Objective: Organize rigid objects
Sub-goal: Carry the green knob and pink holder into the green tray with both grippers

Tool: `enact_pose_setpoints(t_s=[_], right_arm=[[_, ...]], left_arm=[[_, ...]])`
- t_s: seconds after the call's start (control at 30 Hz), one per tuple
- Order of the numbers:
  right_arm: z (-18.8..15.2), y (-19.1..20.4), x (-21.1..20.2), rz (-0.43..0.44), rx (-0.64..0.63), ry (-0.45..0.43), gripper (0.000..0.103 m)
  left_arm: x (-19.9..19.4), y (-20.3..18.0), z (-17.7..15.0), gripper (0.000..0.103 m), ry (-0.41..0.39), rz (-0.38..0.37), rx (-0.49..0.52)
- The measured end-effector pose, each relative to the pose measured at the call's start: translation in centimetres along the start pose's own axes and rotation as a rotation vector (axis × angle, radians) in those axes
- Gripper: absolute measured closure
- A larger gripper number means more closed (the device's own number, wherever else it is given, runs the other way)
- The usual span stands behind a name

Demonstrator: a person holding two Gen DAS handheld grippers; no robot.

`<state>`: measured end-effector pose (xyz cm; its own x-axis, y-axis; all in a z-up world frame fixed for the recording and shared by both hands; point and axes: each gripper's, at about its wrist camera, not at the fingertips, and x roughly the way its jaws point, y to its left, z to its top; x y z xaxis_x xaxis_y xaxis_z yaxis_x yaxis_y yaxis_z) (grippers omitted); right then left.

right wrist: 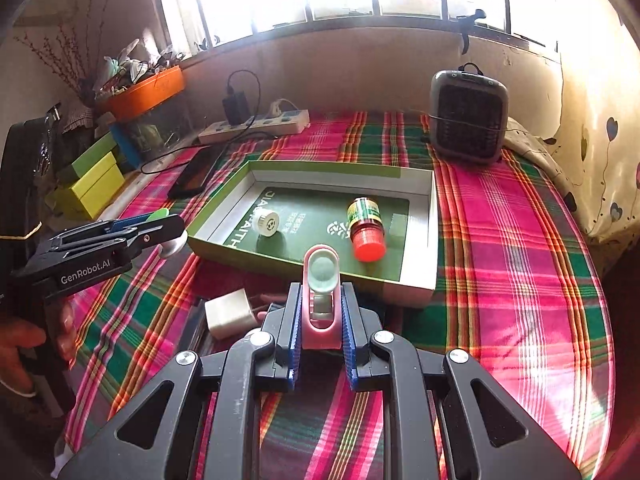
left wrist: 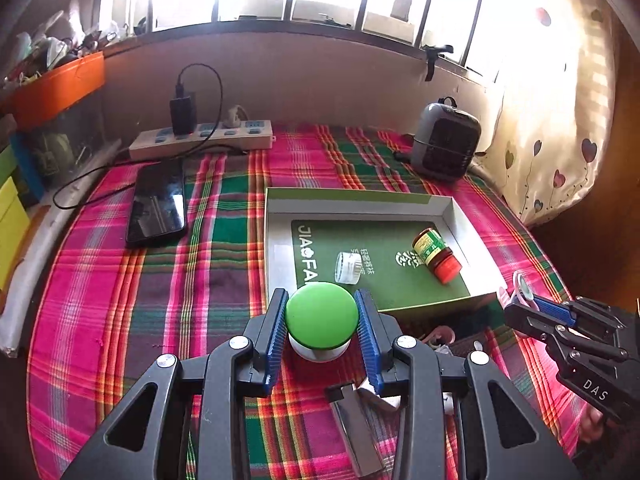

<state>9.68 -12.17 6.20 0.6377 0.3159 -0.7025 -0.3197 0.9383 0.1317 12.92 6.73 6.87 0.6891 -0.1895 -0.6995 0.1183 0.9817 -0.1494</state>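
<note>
The left gripper [left wrist: 322,330] clamps a green-capped jar [left wrist: 321,322] at lower centre; right gripper [right wrist: 320,322] pinches a pink lens gadget [right wrist: 321,292] – both short of the tray [right wrist: 416,280]. Smooth cap might slip – gadget could twist.

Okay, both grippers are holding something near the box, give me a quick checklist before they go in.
1. Left gripper shut on the green-capped jar: ok.
2. Right gripper shut on the pink clip-on lens: ok.
3. Open box has bare floor left: ok.
4. Red-capped bottle and small white jar lie clear of the box's near middle: ok.
5. Both items lifted above the box's near wall: cannot tell.
</note>
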Motion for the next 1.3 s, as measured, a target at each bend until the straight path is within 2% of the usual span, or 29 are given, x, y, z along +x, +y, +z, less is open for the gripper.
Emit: enact_pose_setpoints(t_s=[0.2,0.6,1.03,1.3], right_arm=[[2.3,-0.8,2.1,0.011,-0.001,0.023,0.085],[5.0,-1.0,6.8,0.061,-0.018,0.082,0.085],[5.6,-1.0,10.9,0.074,-0.052,0.148,0.085],[5.5,-0.9,11.8,0.060,-0.060,0.166,0.085]], left_arm=[[1.5,-0.2,1.7,0.071,-0.005,0.000,0.018],[5.8,0.6,2.8,0.071,0.044,-0.008,0.005],[8.6,0.6,2.7,0.071,0.074,0.025,0.036],[9.3,0.2,2.5,0.070,0.092,0.016,0.038]])
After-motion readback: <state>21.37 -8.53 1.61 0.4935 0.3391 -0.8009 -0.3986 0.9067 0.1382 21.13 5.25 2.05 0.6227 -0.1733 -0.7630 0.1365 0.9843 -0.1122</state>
